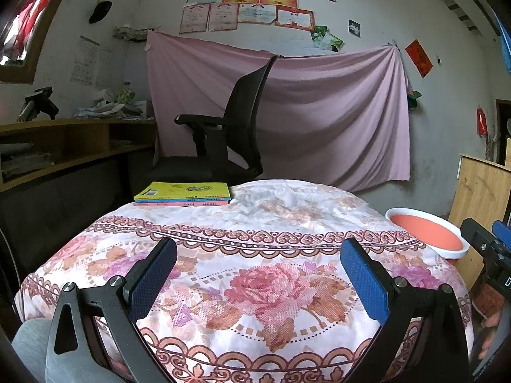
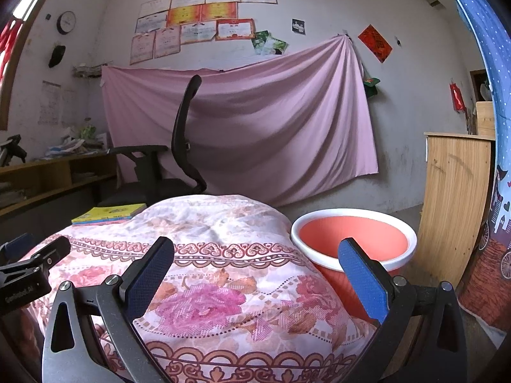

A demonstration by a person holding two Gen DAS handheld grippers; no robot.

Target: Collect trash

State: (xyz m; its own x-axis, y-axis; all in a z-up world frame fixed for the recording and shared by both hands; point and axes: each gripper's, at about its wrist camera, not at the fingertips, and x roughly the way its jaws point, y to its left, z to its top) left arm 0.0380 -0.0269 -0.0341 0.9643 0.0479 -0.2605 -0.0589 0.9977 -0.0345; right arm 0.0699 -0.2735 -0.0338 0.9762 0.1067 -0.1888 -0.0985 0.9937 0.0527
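Note:
My left gripper (image 1: pixel 258 255) is open and empty above a table covered with a floral cloth (image 1: pixel 255 223). My right gripper (image 2: pixel 257 253) is open and empty above the table's right part (image 2: pixel 223 223), its right finger in front of a red bin with a white rim (image 2: pixel 354 239). The bin stands on the floor right of the table and also shows in the left wrist view (image 1: pixel 428 233). I see no trash on the cloth or in the bin. The other gripper shows at each view's edge (image 1: pixel 491 249) (image 2: pixel 28 271).
A stack of books, yellow on top (image 1: pixel 183 194) (image 2: pixel 108 214), lies at the table's far left corner. A black office chair (image 1: pixel 230 134) stands behind the table before a pink sheet (image 1: pixel 319 111). A wooden cabinet (image 2: pixel 453 198) stands right of the bin. Shelves (image 1: pixel 64 146) line the left wall.

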